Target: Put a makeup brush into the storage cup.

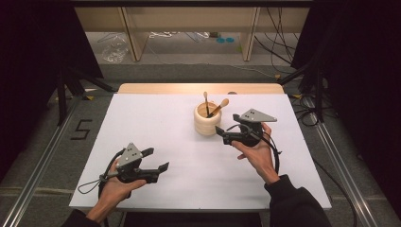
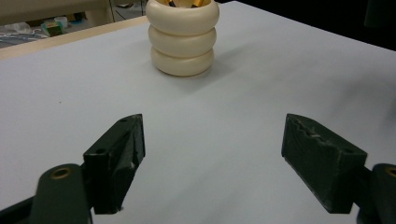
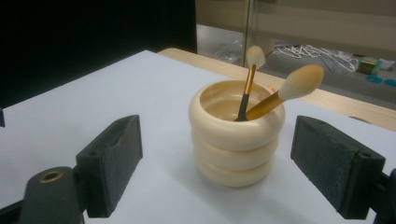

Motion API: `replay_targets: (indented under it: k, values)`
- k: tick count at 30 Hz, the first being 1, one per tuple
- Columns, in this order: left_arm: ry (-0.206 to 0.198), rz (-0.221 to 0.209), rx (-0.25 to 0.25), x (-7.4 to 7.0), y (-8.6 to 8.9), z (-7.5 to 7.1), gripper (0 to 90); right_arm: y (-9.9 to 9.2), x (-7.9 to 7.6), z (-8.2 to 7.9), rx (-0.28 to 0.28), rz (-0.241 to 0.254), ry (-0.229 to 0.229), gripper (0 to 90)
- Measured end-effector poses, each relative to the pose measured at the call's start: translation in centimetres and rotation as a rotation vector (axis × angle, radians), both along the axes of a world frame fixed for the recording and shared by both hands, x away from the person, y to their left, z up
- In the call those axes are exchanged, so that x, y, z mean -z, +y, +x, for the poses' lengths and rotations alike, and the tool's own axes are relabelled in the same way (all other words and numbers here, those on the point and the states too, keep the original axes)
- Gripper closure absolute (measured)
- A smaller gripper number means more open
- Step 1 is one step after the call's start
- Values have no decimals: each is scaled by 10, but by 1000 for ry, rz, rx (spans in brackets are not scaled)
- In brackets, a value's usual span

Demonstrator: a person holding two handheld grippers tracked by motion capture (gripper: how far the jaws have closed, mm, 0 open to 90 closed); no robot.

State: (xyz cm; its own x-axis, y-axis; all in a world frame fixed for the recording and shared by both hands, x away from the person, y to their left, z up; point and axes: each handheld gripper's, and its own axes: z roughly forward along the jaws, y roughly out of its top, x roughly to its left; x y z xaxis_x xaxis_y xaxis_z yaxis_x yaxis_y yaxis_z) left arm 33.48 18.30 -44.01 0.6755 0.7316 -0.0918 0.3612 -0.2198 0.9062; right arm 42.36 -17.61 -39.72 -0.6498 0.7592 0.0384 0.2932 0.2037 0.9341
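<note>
Currently approach step: right gripper point(image 3: 215, 161) jaws wide apart, empty, lined up on cream ribbed holder point(image 3: 236, 135) with two brushes point(image 3: 279, 95), toward tabletop far edge. Left gripper point(image 2: 212, 161) wide apart, empty, near front-left corner. Next: advance, then close on holder or brush, probably.

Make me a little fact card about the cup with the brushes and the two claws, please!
cup: cream ringed holder, upright on the white table
inside it: two brushes, bristles up, leaning
right claw: open, beside the cup, not touching it
left claw: open, holding nothing, farther from the cup
table edge: wooden strip at the far side
</note>
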Motion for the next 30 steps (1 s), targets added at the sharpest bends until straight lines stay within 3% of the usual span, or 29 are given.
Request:
replay_targets:
  k: [12,19,21,23,26,27,30]
  values:
    - [-2,-1,-4,0,0,0,216,-2,3,-17,-13,6,-7,177]
    - [-2,-5,-5,-1,0,0,215,-7,10,-29,-11,12,13,175]
    - [-3,-4,-4,-1,0,0,216,-9,11,-34,-12,27,52,175]
    - [-2,-4,-5,-1,1,0,215,-11,12,-37,-15,27,64,174]
    - [-2,-3,-5,-1,1,0,215,-15,15,-42,-3,34,49,174]
    - [-2,-3,-6,-1,1,0,216,-16,16,-45,-10,49,68,174]
    - [-3,-4,-5,-1,0,0,216,-21,18,-51,6,37,72,173]
